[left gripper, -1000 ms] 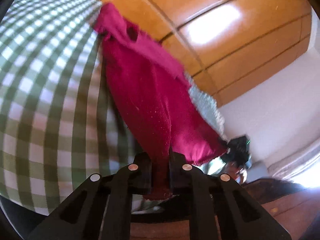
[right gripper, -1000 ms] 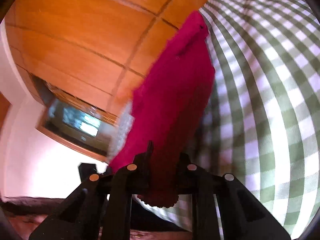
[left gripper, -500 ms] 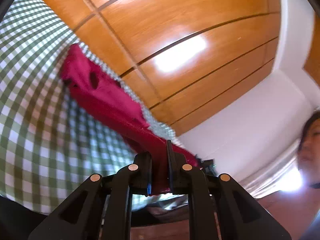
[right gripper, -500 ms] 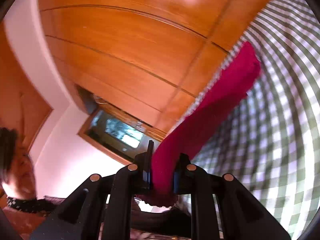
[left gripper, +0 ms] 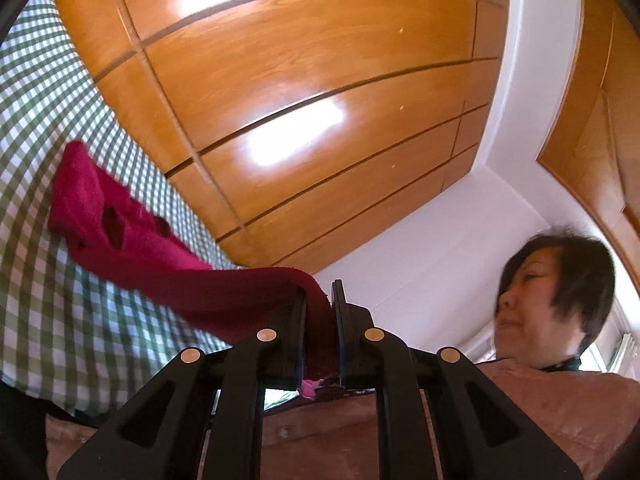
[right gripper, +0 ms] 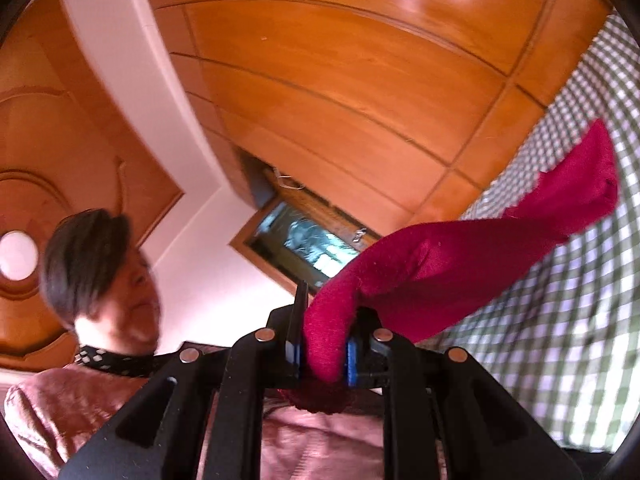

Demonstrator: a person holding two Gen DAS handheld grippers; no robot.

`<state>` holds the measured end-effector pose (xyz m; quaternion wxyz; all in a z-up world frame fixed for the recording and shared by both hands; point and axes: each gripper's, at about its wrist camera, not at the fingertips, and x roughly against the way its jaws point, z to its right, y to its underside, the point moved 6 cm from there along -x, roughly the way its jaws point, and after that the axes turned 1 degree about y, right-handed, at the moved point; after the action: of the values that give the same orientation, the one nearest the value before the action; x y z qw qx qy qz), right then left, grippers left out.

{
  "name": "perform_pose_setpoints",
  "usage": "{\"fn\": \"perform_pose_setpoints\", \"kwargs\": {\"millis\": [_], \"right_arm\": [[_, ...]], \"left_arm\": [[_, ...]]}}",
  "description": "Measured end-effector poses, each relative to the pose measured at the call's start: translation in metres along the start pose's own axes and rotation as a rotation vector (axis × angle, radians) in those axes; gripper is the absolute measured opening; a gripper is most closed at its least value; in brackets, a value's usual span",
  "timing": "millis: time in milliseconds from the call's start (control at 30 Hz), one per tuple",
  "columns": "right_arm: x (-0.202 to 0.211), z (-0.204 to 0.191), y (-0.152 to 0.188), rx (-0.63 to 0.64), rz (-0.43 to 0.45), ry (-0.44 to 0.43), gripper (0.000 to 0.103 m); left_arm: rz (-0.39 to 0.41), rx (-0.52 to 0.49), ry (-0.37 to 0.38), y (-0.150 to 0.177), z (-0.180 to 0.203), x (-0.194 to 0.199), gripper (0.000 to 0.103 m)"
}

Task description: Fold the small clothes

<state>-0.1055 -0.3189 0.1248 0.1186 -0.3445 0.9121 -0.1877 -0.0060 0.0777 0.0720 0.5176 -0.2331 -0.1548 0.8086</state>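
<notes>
A small crimson knitted garment (left gripper: 168, 276) hangs stretched in the air between the two grippers, its far end trailing down toward a green-and-white checked cloth (left gripper: 48, 320) that lies below it; whether that end touches the cloth cannot be told. Two dark holes show in the knit near the far end in the left wrist view. The left gripper (left gripper: 319, 312) is pressed together on one edge of the garment, a scrap of fabric poking out below the black fingers (left gripper: 297, 320). The right gripper (right gripper: 326, 344) likewise pinches a thick bunched fold of the same crimson garment (right gripper: 460, 272), with a tuft hanging under it. Behind the garment rise glossy orange-brown wooden wardrobe panels (left gripper: 320, 80) and a white wall (left gripper: 440, 240). A person with short dark hair (left gripper: 560, 300), wearing a dusty-pink shirt, is close behind both grippers.
</notes>
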Motion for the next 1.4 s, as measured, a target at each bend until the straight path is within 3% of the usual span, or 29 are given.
{"fn": "perform_pose_setpoints", "kwargs": {"millis": [133,233,367,533,800,900,1000,1033,1067,1200,1267,1333,1400], "right_arm": [[-0.007,-0.015,0.0,0.028,-0.009,-0.049,0.017],[-0.009,-0.002,-0.009,0.002,0.013,-0.034,0.017],[-0.007,0.043,-0.028,-0.112,0.084,0.049,0.021],[-0.009,0.107,-0.053,-0.253,0.153,0.14,0.021],[-0.029,0.19,-0.09,-0.355,0.178,0.282,0.021],[-0.038,0.223,-0.1,-0.386,0.182,0.34,0.022],[-0.043,0.253,-0.108,-0.407,0.194,0.416,0.033],[-0.043,0.262,-0.108,-0.416,0.202,0.436,0.046],[-0.042,0.272,-0.108,-0.425,0.215,0.466,0.052],[-0.027,0.294,-0.111,-0.384,0.3,0.532,0.055],[-0.021,0.292,-0.11,-0.323,0.323,0.559,0.055],[-0.019,0.285,-0.106,-0.231,0.311,0.64,0.057],[-0.02,0.276,-0.102,-0.156,0.277,0.762,0.07]], "left_arm": [[0.023,0.003,0.018,-0.008,0.007,0.004,0.011],[0.021,0.029,-0.036,-0.019,-0.01,-0.006,0.011],[0.017,0.088,-0.164,-0.037,-0.047,-0.022,0.011],[0.022,0.165,-0.256,-0.063,-0.096,-0.034,0.011],[-0.031,0.256,-0.39,-0.073,-0.183,-0.07,0.011],[-0.011,0.288,-0.464,-0.077,-0.21,-0.078,0.011],[0.029,0.308,-0.547,-0.082,-0.231,-0.077,0.011],[0.035,0.309,-0.571,-0.082,-0.235,-0.076,0.011],[0.037,0.299,-0.626,-0.081,-0.24,-0.076,0.012],[0.038,0.182,-0.707,-0.07,-0.233,-0.076,0.052],[0.036,0.121,-0.719,-0.064,-0.227,-0.079,0.059],[0.025,0.055,-0.743,-0.056,-0.219,-0.082,0.066],[0.028,-0.006,-0.74,-0.048,-0.208,-0.083,0.075]]}}
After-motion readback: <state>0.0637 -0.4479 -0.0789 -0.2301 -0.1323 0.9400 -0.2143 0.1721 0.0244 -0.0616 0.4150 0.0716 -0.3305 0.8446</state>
